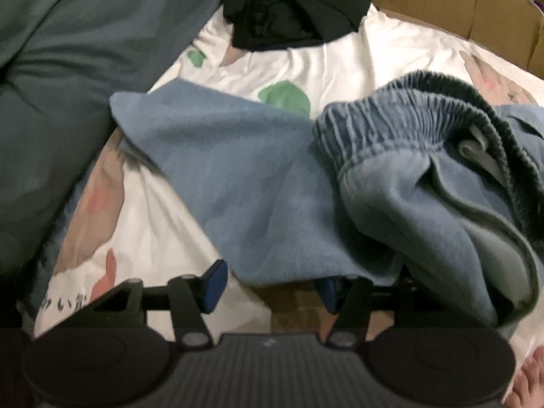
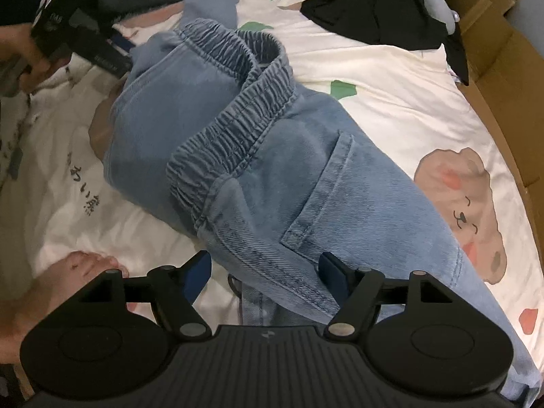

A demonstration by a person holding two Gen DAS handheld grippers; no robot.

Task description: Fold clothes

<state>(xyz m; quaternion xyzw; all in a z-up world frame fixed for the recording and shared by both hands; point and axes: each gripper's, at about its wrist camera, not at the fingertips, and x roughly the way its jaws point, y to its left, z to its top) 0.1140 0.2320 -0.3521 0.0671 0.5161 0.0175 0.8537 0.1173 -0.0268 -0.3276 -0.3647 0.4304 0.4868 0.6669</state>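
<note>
Partly doubled over, the light-blue elastic-waist denim trousers (image 2: 272,156) lie rumpled on the white cartoon-print bedsheet (image 2: 391,95), not yet a neat fold. Both the left gripper (image 1: 268,280) and the right gripper (image 2: 261,272) have jaws spread, denim draped between them; a crumpled black garment (image 2: 377,10) waits at one o'clock.

We are in a home bedroom: a bed (image 2: 391,108) spread with a white cartoon-print sheet, a grey-green duvet (image 1: 68,85) bunched at nine o'clock, dark clothes (image 1: 289,10) heaped at twelve, cardboard boxes (image 1: 476,3) along the far edge.
</note>
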